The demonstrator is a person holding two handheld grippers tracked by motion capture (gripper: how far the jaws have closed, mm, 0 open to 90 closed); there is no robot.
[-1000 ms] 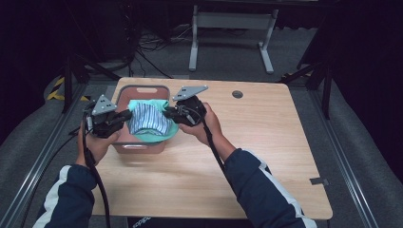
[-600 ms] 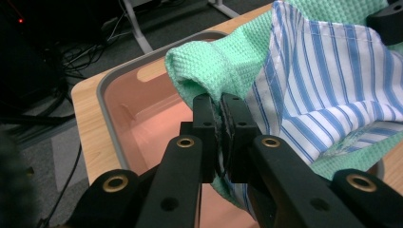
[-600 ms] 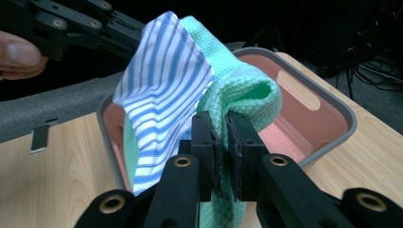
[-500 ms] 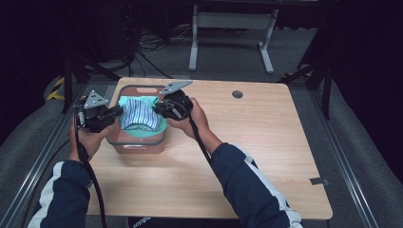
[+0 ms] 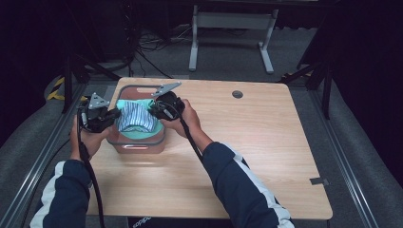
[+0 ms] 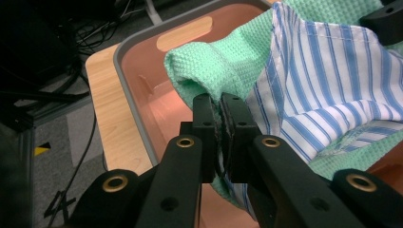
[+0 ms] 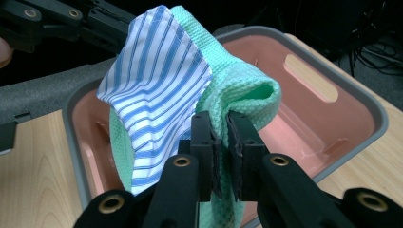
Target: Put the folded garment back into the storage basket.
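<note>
Since the picture half a second back, both my hands have travelled a little further left and toward the far side of the table, so the cloth bundle now hangs over the middle of the pink tub (image 5: 137,145) instead of its near part; a full second ago it sat lower, over the tub's near rim.

My left gripper (image 5: 110,115) sits at the tub's left rim, the hand (image 5: 88,140) wrapped under it and the forearm coming up from the near-left corner. Its jaws are clenched on the cloth: in the left gripper view (image 6: 223,124) they pinch a fold of the green towel (image 6: 216,61) together with the edge of the blue-striped cloth (image 6: 328,90).

My right gripper (image 5: 157,110) reaches in from the tub's right side, my right hand (image 5: 185,116) behind it, the arm stretched diagonally across the wooden table (image 5: 256,142). In the right gripper view (image 7: 223,137) its jaws are likewise squeezed tight on a rolled fold of the green towel, with the striped cloth draped just left of the pinch.

Held between the two grippers, the towel and striped cloth hang above the tub's interior, their lower part drooping down inside its walls.
</note>
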